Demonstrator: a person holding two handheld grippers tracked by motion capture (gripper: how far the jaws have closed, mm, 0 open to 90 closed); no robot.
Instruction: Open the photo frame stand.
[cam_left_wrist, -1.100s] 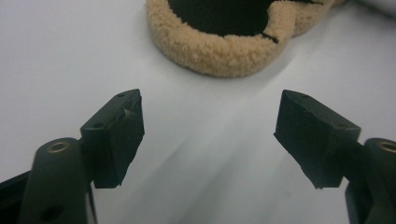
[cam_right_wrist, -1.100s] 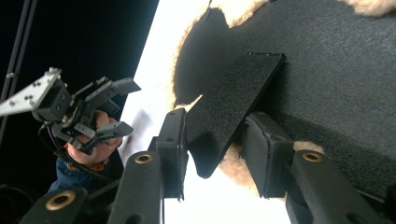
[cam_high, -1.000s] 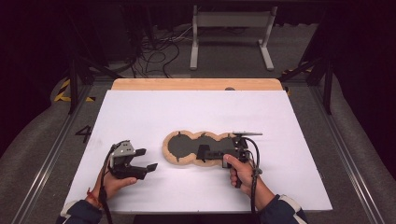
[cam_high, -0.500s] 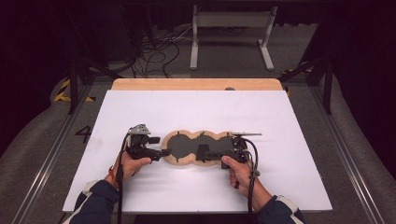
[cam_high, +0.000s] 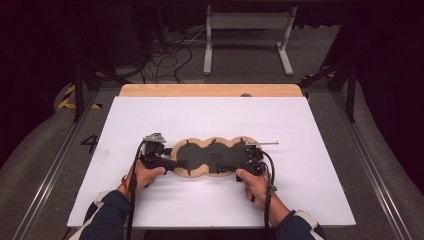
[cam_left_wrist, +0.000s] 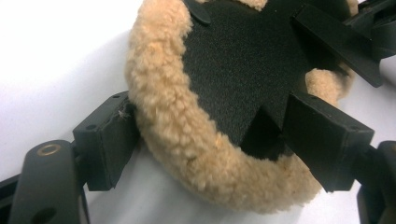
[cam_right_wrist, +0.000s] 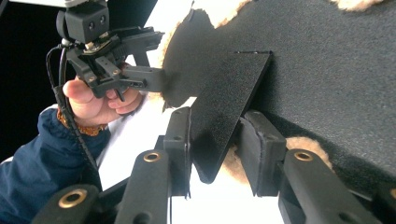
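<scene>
Now that the left gripper (cam_high: 167, 159) has come in from the bare sheet, both ends are held
Its jaws straddle the fleece-rimmed black pad's (cam_high: 212, 155) left lobe, mid-table; right gripper (cam_right_wrist: 215, 144) pinches a black flap, so a two-handed lift looks likely

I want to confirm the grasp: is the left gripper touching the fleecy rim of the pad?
Touching. In the left gripper view, one of the left gripper's fingers presses against the tan fleecy rim; the other lies on the black surface.
</scene>
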